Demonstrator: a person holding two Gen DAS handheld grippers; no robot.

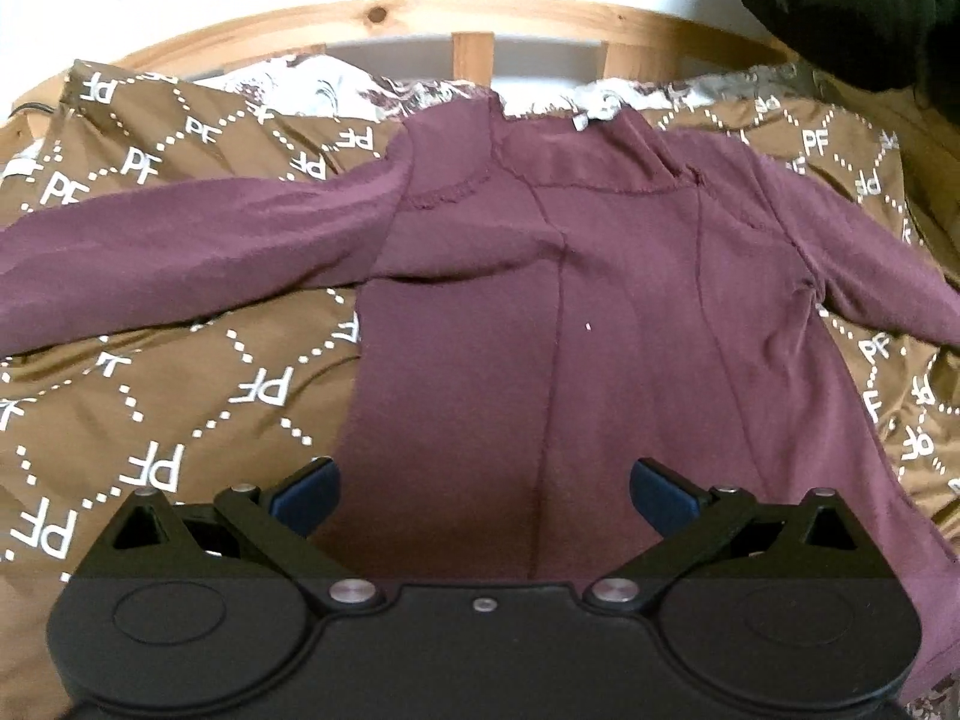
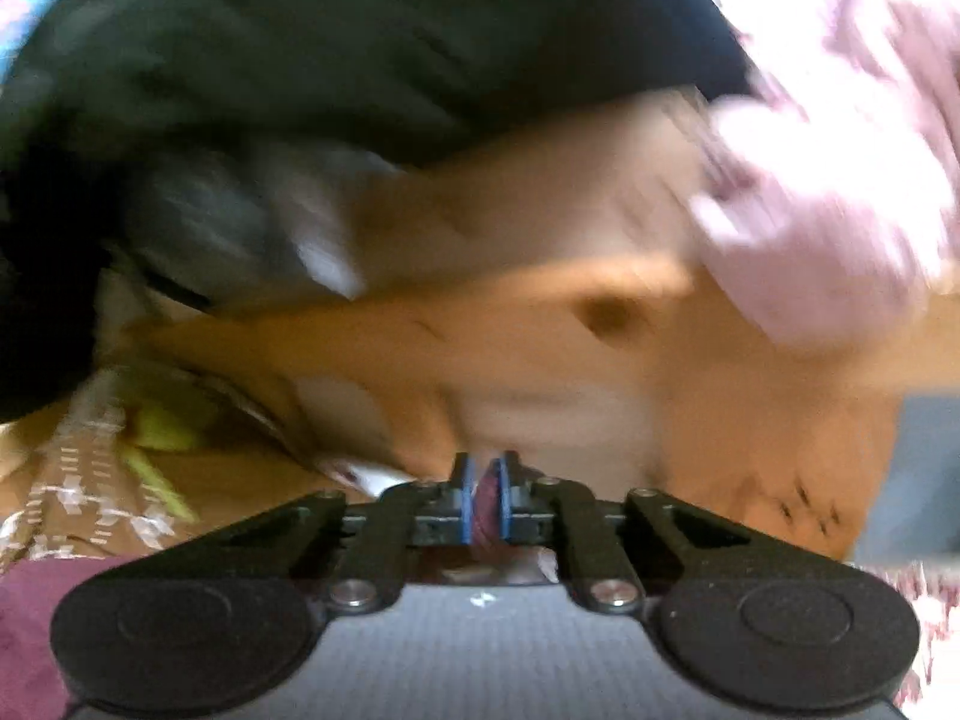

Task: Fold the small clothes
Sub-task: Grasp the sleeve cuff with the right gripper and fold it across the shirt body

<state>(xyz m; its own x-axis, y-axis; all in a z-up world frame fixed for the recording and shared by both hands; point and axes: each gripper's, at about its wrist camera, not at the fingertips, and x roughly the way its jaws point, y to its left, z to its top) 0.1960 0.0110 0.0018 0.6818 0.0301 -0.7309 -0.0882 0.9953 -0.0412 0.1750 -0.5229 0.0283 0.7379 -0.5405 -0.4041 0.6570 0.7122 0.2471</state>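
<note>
A maroon long-sleeved top (image 1: 600, 312) lies spread on a brown bedspread (image 1: 180, 396), collar at the far end and a sleeve out to each side. My left gripper (image 1: 483, 495) hovers over the top's near hem, its blue-padded jaws wide apart with nothing between them. In the blurred right wrist view, my right gripper (image 2: 486, 501) has its blue pads pressed together on a thin fold of maroon cloth (image 2: 487, 507). More maroon fabric (image 2: 30, 630) shows at that view's lower left.
A wooden bed frame (image 1: 420, 15) runs along the far side against a white wall. Dark clothing (image 1: 852, 6) is heaped at the far right corner. A floral sheet (image 1: 336, 87) peeks out past the collar. Pink patterned fabric (image 2: 840, 180) and dark cloth (image 2: 360, 42) fill the right wrist view.
</note>
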